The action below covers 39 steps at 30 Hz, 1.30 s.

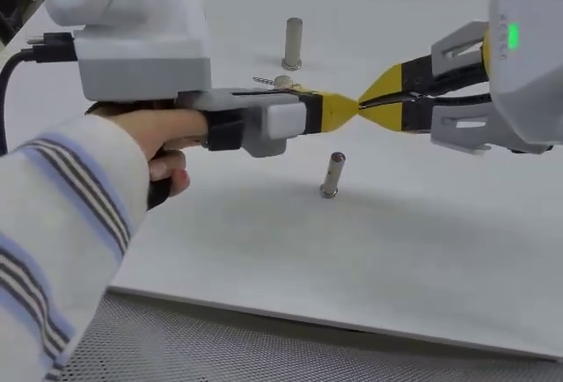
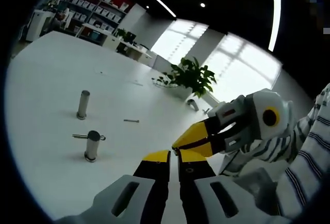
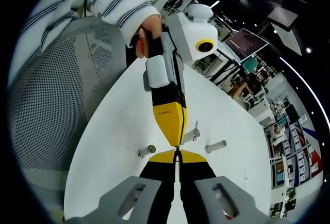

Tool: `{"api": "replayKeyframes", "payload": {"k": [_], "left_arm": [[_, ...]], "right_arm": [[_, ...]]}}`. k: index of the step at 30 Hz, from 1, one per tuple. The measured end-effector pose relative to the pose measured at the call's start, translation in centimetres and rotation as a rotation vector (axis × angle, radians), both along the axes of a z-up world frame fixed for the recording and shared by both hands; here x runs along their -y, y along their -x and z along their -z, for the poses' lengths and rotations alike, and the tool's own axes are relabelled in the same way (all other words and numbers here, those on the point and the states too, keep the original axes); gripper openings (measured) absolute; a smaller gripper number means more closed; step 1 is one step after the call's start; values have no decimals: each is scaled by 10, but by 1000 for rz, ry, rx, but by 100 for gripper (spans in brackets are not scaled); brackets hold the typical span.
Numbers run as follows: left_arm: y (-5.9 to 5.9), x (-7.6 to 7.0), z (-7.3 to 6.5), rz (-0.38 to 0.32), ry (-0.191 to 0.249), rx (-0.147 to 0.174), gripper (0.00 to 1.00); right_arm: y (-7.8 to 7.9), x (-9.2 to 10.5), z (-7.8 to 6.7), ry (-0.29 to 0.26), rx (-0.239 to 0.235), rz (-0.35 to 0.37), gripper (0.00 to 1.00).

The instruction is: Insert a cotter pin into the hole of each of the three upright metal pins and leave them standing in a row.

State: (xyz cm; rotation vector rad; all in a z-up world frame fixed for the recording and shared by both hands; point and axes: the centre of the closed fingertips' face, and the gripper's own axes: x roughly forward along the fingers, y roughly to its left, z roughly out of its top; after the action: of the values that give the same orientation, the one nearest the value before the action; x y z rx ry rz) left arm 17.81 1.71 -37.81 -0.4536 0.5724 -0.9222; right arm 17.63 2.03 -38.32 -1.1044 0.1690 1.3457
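Left gripper [image 1: 350, 109] and right gripper [image 1: 369, 105] are held tip to tip near the metal pins [image 1: 332, 173], jaws closed; anything pinched cannot be told.

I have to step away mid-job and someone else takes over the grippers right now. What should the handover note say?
Left gripper: shut, held tip to tip with the right gripper, which is also shut, above the white table. I cannot tell whether anything thin is pinched between them.
Things: three metal pins stand upright. The middle pin has a cotter pin through it. The far pin and near pin show none. What looks like a loose cotter pin lies on the table.
Done: one of three.
Left: fit the far and near pins and leave all three standing in a row.
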Motion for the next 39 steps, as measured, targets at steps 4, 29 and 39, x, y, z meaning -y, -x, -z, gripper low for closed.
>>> {"api": "replayKeyframes", "payload": {"k": [4, 29, 39], "left_arm": [[1, 1, 1, -2, 4, -9, 0], [14, 11, -3, 16, 0, -24, 0], [19, 6, -2, 55, -39, 31, 0]], "right_arm": [[2, -2, -1, 6, 3, -4, 0], [10, 2, 13, -4, -142, 41, 7], [11, 9, 22, -43, -253, 100, 9]]}}
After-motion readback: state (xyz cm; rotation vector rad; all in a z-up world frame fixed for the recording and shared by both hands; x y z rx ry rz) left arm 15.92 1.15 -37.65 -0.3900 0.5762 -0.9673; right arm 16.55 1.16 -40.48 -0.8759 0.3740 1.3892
